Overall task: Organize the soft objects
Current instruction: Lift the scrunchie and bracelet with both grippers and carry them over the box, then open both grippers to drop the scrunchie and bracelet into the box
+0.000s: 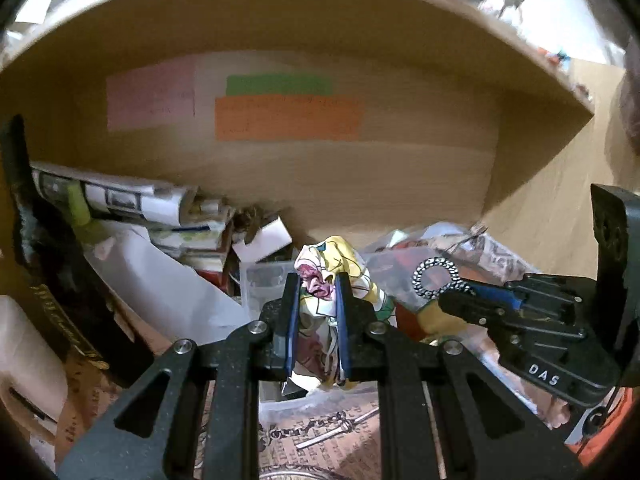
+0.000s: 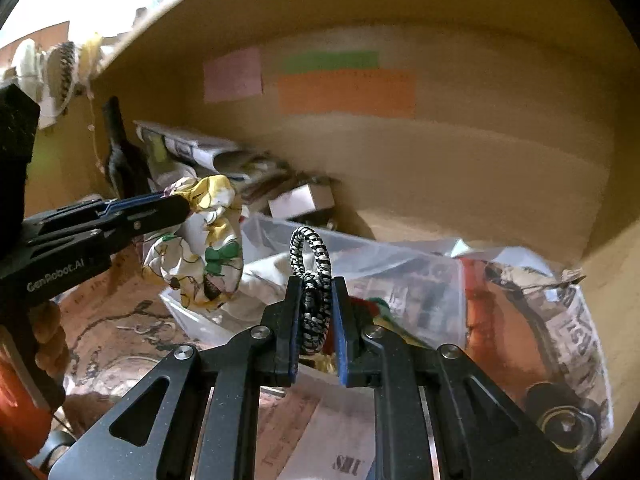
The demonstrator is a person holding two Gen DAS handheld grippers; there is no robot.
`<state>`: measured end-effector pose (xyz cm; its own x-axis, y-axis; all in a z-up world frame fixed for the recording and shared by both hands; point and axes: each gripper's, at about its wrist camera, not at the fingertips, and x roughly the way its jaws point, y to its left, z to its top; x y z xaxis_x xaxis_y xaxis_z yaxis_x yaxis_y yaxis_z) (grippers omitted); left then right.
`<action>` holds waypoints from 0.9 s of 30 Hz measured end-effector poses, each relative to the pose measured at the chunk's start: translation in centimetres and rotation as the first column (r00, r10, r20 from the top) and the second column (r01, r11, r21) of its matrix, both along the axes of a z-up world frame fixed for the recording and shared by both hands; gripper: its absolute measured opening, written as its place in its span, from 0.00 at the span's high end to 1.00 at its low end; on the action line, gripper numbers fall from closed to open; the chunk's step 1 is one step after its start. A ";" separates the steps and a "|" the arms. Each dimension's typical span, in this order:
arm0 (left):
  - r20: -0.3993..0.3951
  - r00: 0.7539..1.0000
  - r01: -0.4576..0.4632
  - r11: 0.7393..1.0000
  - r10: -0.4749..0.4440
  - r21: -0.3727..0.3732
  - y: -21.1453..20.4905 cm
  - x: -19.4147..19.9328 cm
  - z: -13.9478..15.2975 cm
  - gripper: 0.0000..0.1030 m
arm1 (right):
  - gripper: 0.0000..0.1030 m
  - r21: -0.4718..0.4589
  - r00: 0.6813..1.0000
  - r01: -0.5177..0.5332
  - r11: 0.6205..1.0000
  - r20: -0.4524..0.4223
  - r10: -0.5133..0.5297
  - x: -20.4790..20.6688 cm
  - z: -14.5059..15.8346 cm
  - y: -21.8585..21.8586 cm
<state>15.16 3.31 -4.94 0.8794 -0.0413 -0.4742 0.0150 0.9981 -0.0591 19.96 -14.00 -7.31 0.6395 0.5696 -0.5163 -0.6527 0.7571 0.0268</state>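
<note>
My left gripper [image 1: 318, 284] is shut on a floral scrunchie [image 1: 334, 264], yellow, white and maroon, held up above the cluttered shelf; it also shows in the right wrist view [image 2: 204, 240] hanging from the left gripper [image 2: 182, 204]. My right gripper [image 2: 316, 284] is shut on a black-and-white braided hair tie [image 2: 312, 260] whose loop stands up above the fingertips. In the left wrist view the hair tie [image 1: 436, 280] sticks out of the right gripper [image 1: 460, 296], just right of the scrunchie.
A wooden shelf compartment with a back wall [image 1: 320, 168] carrying pink, green and orange notes [image 1: 288, 118]. Rolled papers [image 1: 120, 198] and boxes lie at the left. Clear plastic bags [image 2: 400, 264] of items lie at the right, with patterned paper [image 2: 116, 320] below.
</note>
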 end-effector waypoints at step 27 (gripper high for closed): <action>-0.012 1.000 0.015 1.000 -0.015 -0.015 0.7 -0.9 -0.2 0.49 | 0.37 0.012 0.997 0.041 0.999 0.057 -0.042 -0.8 0.9 -1.0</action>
<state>14.25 4.06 -5.17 0.8730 -0.0617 -0.4838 0.0291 0.9968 -0.0747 19.17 -15.01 -6.44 0.6910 0.5472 -0.4722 -0.6216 0.7834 -0.0018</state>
